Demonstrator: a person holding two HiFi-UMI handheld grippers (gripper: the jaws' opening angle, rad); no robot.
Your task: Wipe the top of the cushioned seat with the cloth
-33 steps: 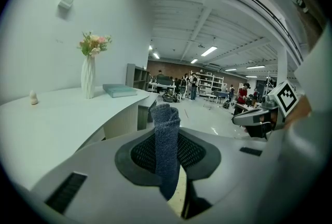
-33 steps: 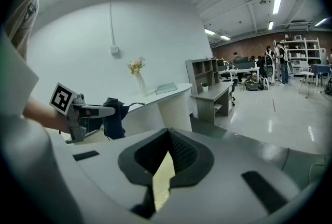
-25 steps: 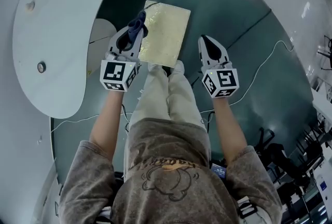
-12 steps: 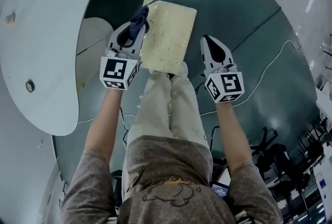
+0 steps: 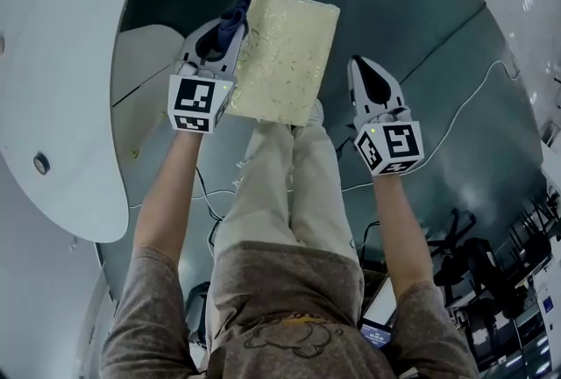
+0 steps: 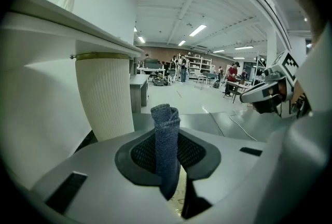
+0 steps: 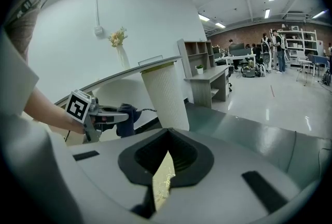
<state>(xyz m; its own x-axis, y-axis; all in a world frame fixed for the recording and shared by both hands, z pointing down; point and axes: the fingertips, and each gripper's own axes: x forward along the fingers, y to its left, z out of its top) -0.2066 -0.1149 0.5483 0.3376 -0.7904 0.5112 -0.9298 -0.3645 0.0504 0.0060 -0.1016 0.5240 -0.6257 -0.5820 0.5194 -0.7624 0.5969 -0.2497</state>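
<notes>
The cushioned seat is a pale yellow rectangle in front of the person's knees. My left gripper hangs over the seat's left edge, shut on a dark blue cloth that sticks up rolled between its jaws. A strip of the seat shows under the cloth. My right gripper hovers to the right of the seat, apart from it, jaws together with nothing in them. Through its narrow slit a sliver of the seat shows. The right gripper view also holds the left gripper and the cloth.
A white curved counter wraps the left side, with a ribbed white column beneath it. A thin cable trails over the green floor at the right. The person's legs stand just behind the seat.
The seat and both grippers now sit higher and larger in the head view. The left gripper has stayed at the seat's left edge with the cloth; the right has drifted slightly right.
</notes>
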